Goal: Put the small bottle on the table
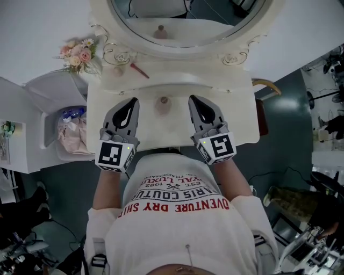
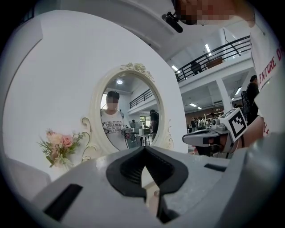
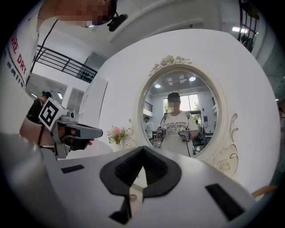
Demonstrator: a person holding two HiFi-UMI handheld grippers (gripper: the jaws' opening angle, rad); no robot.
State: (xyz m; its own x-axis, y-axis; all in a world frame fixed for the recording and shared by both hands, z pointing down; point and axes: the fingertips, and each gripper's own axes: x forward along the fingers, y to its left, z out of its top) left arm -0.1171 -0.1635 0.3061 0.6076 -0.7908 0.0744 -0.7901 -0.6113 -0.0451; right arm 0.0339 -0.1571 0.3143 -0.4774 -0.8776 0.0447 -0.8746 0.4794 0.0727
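Two tools flank the small bottle (image 1: 163, 103) standing on the white counter (image 1: 231, 115): the left hand-held gripper (image 1: 133, 101) and right hand-held gripper (image 1: 192, 100), each with jaws pressed together, empty, apart from it.

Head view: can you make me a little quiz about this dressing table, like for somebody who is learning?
1. True or false: the small bottle stands on the table between the two grippers.
2. Where are the flowers? A: on the person's left of the mirror. B: on the person's right of it. C: between the grippers.
3. Fill the gap: the jaws of the left gripper and the right gripper are both ____, with nothing held.

Key: 1 true; 2 A; 3 shut.
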